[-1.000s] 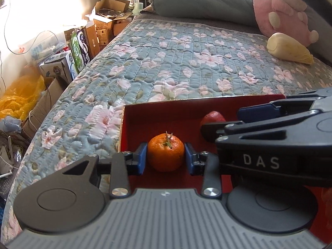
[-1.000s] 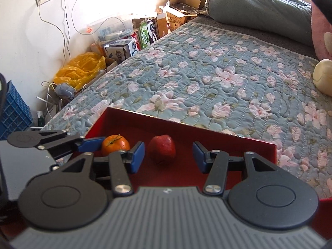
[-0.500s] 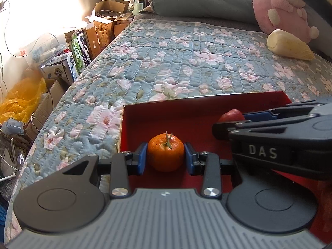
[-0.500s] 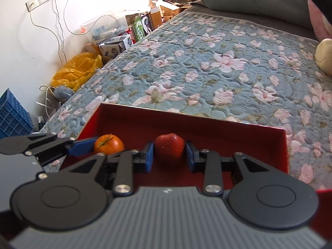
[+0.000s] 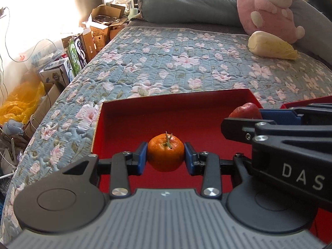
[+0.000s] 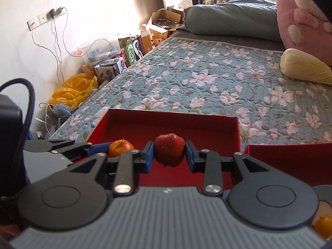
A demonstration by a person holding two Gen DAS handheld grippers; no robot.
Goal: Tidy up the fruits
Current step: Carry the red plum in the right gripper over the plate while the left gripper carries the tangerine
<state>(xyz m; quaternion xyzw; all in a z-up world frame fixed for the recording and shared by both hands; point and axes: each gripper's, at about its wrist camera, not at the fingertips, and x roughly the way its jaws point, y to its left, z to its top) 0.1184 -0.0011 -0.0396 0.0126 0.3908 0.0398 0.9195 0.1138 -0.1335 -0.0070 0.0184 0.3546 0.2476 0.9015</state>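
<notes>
My left gripper [image 5: 166, 157] is shut on an orange tangerine [image 5: 166, 155] and holds it above the floor of a red box [image 5: 186, 116]. My right gripper [image 6: 169, 155] is shut on a red apple [image 6: 169, 149] and holds it above the same red box [image 6: 172, 122]. In the left wrist view the apple [image 5: 245, 111] and the right gripper show at the right. In the right wrist view the tangerine [image 6: 120, 147] and the left gripper show at the left.
The box lies on a floral quilt [image 5: 186, 62] on a bed. A second red box [image 6: 290, 157] stands to the right, with an orange fruit [image 6: 323, 226] at the lower right corner. A pale cabbage [image 5: 271, 47] and a pink plush [image 5: 267, 6] lie far right. Cardboard boxes crowd the floor left.
The right gripper closed on the apple and lifted it. Both grippers have risen with their fruit, and the box floor now lies lower beneath them.
</notes>
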